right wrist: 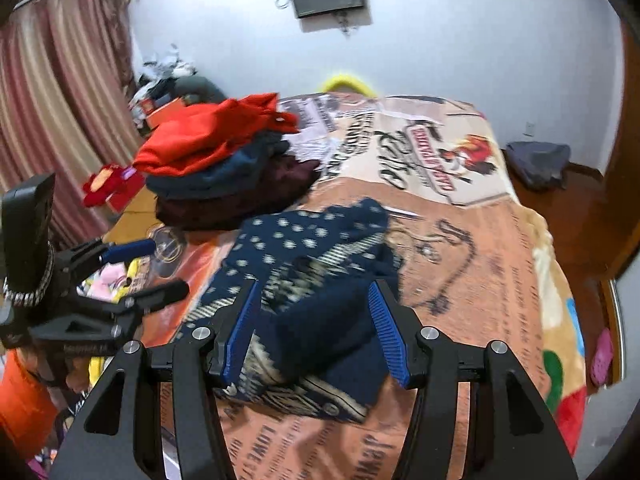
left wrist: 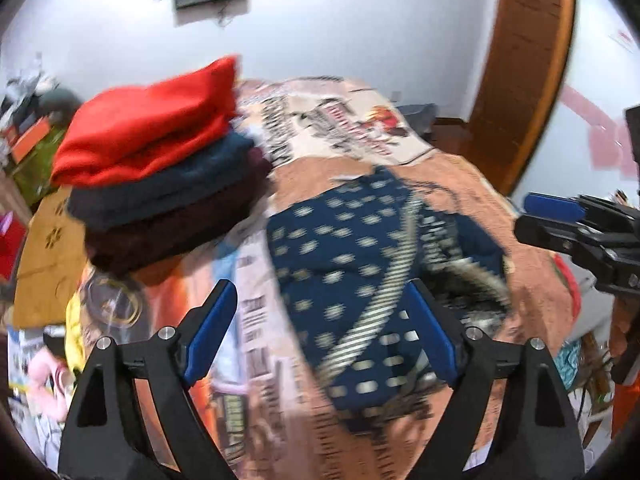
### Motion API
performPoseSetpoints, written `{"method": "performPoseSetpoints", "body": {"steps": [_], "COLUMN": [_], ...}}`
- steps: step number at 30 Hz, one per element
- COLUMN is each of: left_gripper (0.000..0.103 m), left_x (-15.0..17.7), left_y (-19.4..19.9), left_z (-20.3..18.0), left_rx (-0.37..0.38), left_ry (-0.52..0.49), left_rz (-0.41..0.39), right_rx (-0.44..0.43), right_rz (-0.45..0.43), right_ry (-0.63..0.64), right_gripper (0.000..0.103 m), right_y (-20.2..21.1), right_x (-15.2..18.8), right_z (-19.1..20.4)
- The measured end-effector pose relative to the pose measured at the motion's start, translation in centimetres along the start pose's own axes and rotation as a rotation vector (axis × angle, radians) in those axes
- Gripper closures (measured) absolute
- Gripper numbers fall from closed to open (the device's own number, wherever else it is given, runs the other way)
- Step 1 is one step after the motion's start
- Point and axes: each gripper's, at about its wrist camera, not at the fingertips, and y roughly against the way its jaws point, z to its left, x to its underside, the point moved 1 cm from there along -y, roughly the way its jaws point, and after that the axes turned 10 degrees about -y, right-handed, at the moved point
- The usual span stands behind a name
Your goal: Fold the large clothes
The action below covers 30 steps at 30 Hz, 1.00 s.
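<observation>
A navy garment with white dots and striped bands (left wrist: 352,248) lies crumpled and partly folded on the printed blanket (left wrist: 320,120) of a bed. My left gripper (left wrist: 320,286) hovers over its near-left part, jaws wide open, nothing between the blue pads. My right gripper (right wrist: 313,285) hangs over the garment (right wrist: 304,240) from the other side, jaws half apart; the cloth lies below them and I see no pad pressing on it. Each gripper shows in the other's view: the right gripper (left wrist: 522,218) by the garment's right edge, the left gripper (right wrist: 170,266) at its left.
A stack of folded clothes (left wrist: 160,152), red over dark blue over maroon, stands at the bed's back left (right wrist: 224,168). Clutter and a curtain (right wrist: 60,80) lie left of the bed. A wooden door frame (left wrist: 528,60) and a grey bundle on the floor (right wrist: 538,162) are right.
</observation>
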Motion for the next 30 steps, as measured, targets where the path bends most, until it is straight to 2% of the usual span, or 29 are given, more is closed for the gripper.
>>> {"method": "performPoseSetpoints", "body": {"steps": [3, 7, 11, 16, 19, 22, 26, 30], "left_gripper": [0.018, 0.018, 0.017, 0.016, 0.016, 0.015, 0.016, 0.016], "left_x": [1.3, 3.2, 4.3, 4.5, 5.2, 5.9, 5.8, 4.9], "left_y": [-2.1, -5.1, -5.6, -5.8, -6.0, -6.2, -6.1, -5.1], "left_z": [1.6, 1.1, 0.1, -0.2, 0.2, 0.7, 0.8, 0.7], "left_rx": [0.017, 0.028, 0.024, 0.032, 0.071, 0.100, 0.103, 0.058], "left_ry": [0.031, 0.029, 0.027, 0.039, 0.093, 0.145, 0.147, 0.091], "left_rz": [0.074, 0.155, 0.138, 0.125, 0.129, 0.127, 0.136, 0.127], "right_rx": [-0.005, 0.027, 0.079, 0.121, 0.096, 0.118, 0.115, 0.142], "right_rz": [0.039, 0.085, 0.128, 0.163, 0.187, 0.179, 0.202, 0.159], "right_ry": [0.055, 0.123, 0.126, 0.003, -0.069, -0.138, -0.171, -0.099], "right_gripper": [0.050, 0.050, 0.050, 0.050, 0.046, 0.042, 0.042, 0.042], "right_y": [-1.8, -3.8, -5.3, -4.6, -3.5, -2.4, -1.8, -0.2], "right_x": [0.4, 1.5, 2.5, 2.7, 3.9, 5.8, 6.7, 5.3], "right_z": [2.0, 3.3, 1.8, -3.2, -5.8, -7.8, -8.7, -7.2]}}
